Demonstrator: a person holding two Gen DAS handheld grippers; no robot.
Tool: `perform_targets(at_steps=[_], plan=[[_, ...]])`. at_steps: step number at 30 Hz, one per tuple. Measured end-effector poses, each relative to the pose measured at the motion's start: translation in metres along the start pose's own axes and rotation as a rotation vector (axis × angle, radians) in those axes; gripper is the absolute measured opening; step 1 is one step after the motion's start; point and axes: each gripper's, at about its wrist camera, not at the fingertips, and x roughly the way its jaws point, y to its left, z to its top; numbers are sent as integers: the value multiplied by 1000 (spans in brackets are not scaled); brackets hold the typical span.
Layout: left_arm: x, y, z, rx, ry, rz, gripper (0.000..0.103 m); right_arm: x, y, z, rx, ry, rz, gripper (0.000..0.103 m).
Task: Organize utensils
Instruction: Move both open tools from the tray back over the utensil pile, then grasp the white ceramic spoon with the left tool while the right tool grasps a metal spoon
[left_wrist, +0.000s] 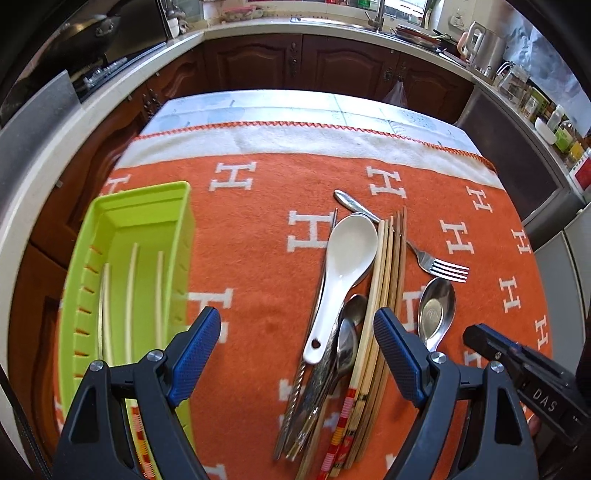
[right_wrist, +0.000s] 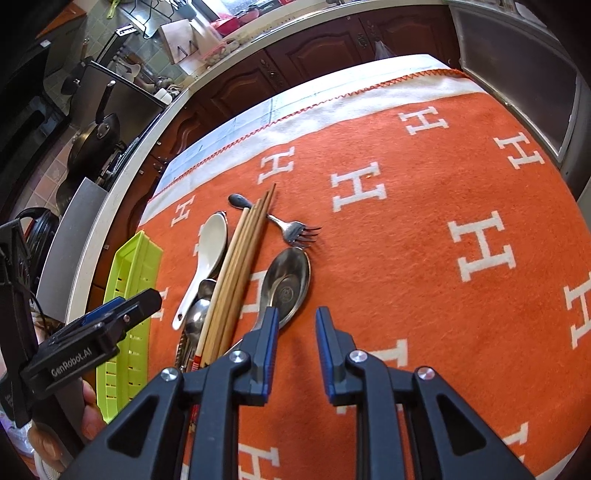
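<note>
Both pairs of jaws stand apart and grip nothing: the left gripper (left_wrist: 297, 332) hangs wide over the utensil pile, the right gripper (right_wrist: 297, 328) narrower, just beside the big steel spoon (right_wrist: 288, 286). On the left lies a green tray (left_wrist: 107, 221) — inside it, pale chopsticks (left_wrist: 131, 295) along the floor, three by my count, though the near end is hidden behind the gripper. Everything else sits on the orange blanket (left_wrist: 258, 206): one white ceramic spoon (left_wrist: 341, 266), one fork (left_wrist: 441, 267), a bundle of wooden chopsticks (left_wrist: 386, 280) too tightly packed to count, and smaller metal spoons (left_wrist: 347, 339) under them — at least two.
</note>
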Motion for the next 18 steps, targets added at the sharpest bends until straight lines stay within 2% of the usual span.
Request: perform_targets(at_steps=[6, 11, 15, 16, 18], plan=[[25, 4, 9, -8, 44, -21, 83, 14, -3, 3, 28, 27, 30, 24], [39, 9, 18, -36, 59, -61, 83, 22, 1, 11, 17, -17, -17, 25], [48, 8, 30, -38, 35, -66, 83, 29, 6, 13, -4, -30, -24, 25], [51, 7, 33, -38, 34, -69, 82, 30, 8, 14, -11, -35, -27, 25], [59, 6, 37, -40, 42, -75, 73, 32, 10, 14, -25, -47, -34, 25]])
